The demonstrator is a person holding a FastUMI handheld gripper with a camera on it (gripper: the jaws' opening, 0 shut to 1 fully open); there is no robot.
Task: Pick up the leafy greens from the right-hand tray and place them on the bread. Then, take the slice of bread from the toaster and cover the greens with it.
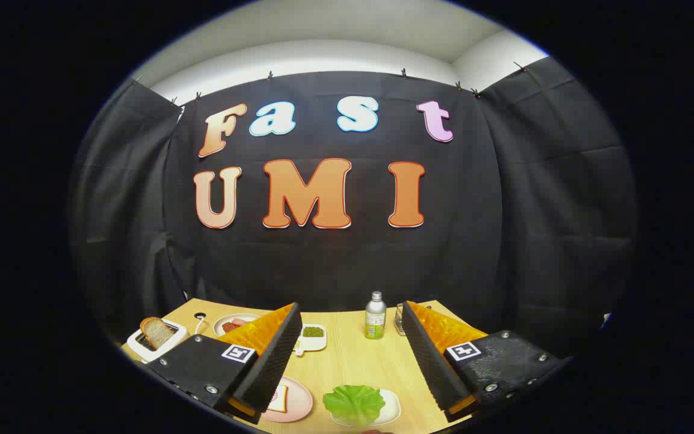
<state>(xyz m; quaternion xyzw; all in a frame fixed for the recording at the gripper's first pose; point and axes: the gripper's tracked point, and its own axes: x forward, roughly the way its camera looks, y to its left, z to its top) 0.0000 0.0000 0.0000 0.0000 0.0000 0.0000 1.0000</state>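
**Staged kitchen booth, not a real kitchen**

Black cloth (540,199) clipped up as walls around a wooden desk (353,361) with a toaster (155,343), plates, a bottle (375,315). Looks like a recording setup.

Gripper (350,355) fingers spread wide, holding nothing; greens (354,404) on a white tray (392,408) between them, bread plate (290,399) beside, toaster (155,341) with bread slice (155,331) beyond

Gripper-mounted view, high above table (353,361)
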